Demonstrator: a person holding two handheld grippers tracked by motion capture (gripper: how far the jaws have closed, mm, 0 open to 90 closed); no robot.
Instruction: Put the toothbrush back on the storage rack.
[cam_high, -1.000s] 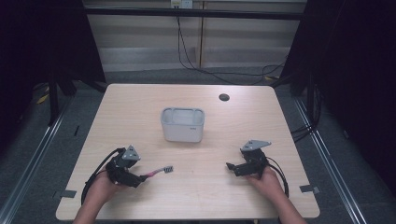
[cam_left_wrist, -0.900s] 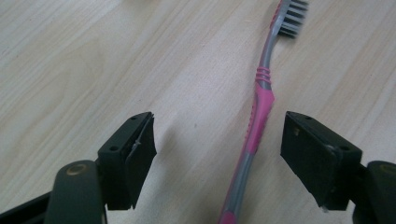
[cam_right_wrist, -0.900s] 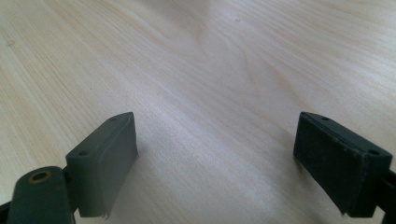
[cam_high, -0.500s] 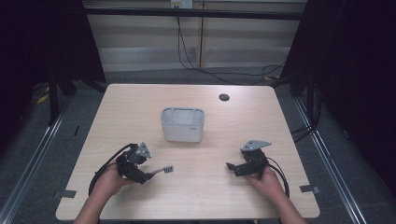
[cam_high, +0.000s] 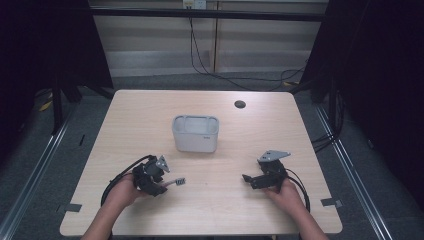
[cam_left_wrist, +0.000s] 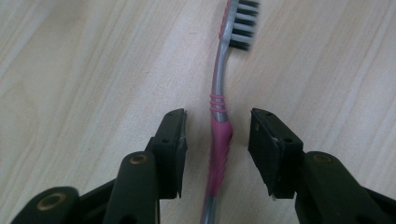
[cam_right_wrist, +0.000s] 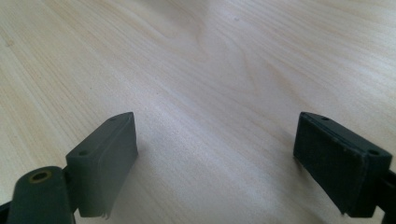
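Jaws of our left gripper (cam_left_wrist: 217, 140) stand apart, one on each side of the toothbrush (cam_left_wrist: 219, 140), neither pad quite touching the pink grip as far as we can tell. So we're straddling it, not yet clamped. The toothbrush lies flat on the table (cam_high: 150, 115), near the front left, its bristled head pointing away from us along the jaw line.

To do this well, we'd say: close squarely on that thick pink part of the handle, where the pads have most to bite on, and keep the jaws low enough to catch it against the wood without scraping. The handle sits a touch nearer the left pad, so we should centre it first, or it may skid sideways as we squeeze. A slim, smooth handle like this will likely want to roll.

Over on the other side, our right gripper (cam_right_wrist: 215, 163) hangs wide open above bare wood, holding nothing, well apart from the action.

Moving outward, in the high view the white holder (cam_high: 195, 133) stands upright at mid-table, beyond the left gripper (cam_high: 161, 187), open top facing up. Farther back there's a small dark round disc (cam_high: 240, 104) in the tabletop.

The count, then: one toothbrush, one holder, one disc, two grippers, two hands.
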